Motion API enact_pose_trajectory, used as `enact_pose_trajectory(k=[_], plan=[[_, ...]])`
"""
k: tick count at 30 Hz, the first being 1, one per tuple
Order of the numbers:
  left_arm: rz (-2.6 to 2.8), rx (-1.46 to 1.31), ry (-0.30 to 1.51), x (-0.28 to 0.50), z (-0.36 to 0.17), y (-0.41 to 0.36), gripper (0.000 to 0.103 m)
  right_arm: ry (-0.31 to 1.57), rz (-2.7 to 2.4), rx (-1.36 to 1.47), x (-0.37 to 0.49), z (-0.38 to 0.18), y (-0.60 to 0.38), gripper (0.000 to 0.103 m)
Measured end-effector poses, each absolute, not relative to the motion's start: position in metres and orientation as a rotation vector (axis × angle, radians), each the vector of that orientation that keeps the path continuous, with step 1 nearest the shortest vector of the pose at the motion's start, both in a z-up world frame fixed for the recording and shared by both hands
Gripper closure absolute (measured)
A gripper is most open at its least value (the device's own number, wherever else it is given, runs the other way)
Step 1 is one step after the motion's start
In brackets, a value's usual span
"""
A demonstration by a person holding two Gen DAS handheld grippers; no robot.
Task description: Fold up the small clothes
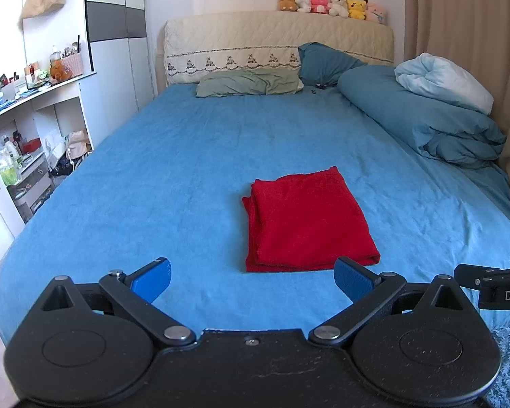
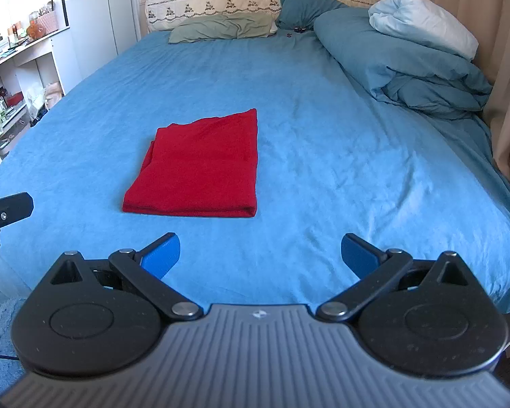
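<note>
Garment: red cloth (image 1: 306, 221) lies folded mid-bed on blue sheet (image 1: 153, 187), layers apparently several. Left gripper (image 1: 251, 280) and right gripper (image 2: 260, 255) hover near, jaws wide, empty. Risk: pinching only the top layer would undo the fold.

The left tongs (image 1: 251, 280) hang spread wide over the near end of the bed (image 1: 173, 170), blue pads apart and holding nothing. Just beyond them a red cloth (image 1: 309, 221) lies folded flat on the blue sheet. The right tongs (image 1: 493, 282) poke in at the right edge, their state unclear, and plush toys (image 1: 329, 4) line the headboard.
</note>
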State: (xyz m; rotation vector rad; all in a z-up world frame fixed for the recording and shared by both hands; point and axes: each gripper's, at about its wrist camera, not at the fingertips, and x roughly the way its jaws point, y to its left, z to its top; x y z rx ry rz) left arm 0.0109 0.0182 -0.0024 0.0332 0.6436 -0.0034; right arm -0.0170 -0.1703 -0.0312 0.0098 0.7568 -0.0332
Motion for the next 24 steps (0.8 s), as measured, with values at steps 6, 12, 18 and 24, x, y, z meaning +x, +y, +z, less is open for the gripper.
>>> enact_pose_trajectory(k=[6, 12, 18, 24], plan=[[-0.006, 0.031, 0.641, 0.01, 0.0, 0.019, 0.0, 0.754, -0.034, 0.01, -0.018, -0.033, -0.168, 0.0], [-0.005, 0.034, 0.638, 0.01, 0.0, 0.019, 0.0, 0.753, -0.033, 0.006, -0.019, -0.033, -0.165, 0.0], [-0.004, 0.039, 0.636, 0.01, 0.0, 0.018, 0.0, 0.752, -0.035, 0.006, -0.02, -0.034, -0.162, 0.0], [-0.008, 0.033, 0.641, 0.01, 0.0, 0.019, 0.0, 0.749, -0.034, 0.008, -0.021, -0.033, -0.159, 0.0]])
